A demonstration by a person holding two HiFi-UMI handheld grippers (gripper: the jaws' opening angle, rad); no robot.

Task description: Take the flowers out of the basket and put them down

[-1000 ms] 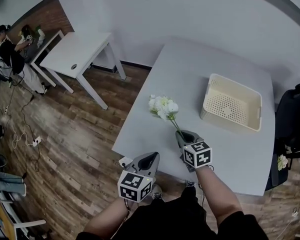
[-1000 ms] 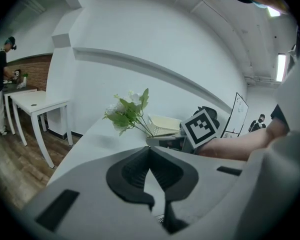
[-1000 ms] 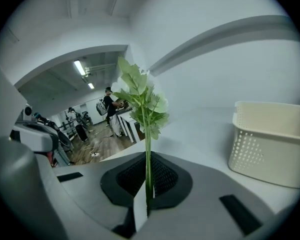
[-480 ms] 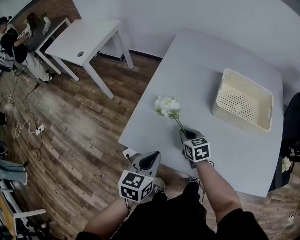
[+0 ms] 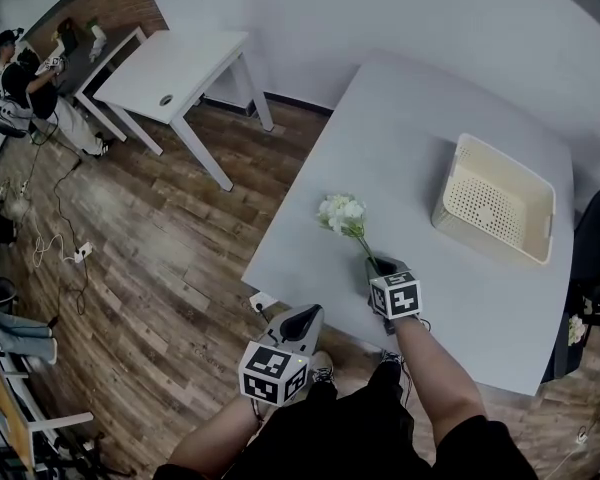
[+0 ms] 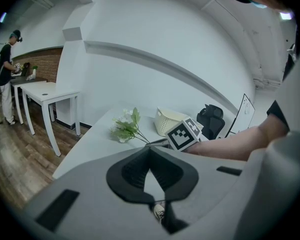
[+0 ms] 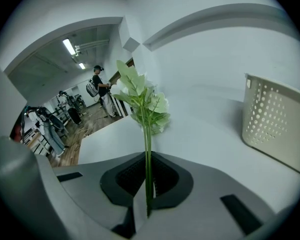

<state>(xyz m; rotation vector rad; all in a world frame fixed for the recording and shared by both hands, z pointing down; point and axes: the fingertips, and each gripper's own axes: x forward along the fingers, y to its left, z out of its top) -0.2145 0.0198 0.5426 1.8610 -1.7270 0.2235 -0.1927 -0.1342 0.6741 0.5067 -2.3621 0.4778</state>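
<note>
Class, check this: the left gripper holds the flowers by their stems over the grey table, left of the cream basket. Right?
Wrong gripper: the right gripper holds the flowers by their stems, as the right gripper view shows. The rest stands.

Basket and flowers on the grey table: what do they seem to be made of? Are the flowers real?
The basket looks like moulded plastic, cream and matt: it has stiff walls pierced with even rows of small holes. The flowers have white blooms, pale green leaves and thin straight stems. They may be fabric and plastic, but the pictures cannot settle whether they are real or artificial.
</note>
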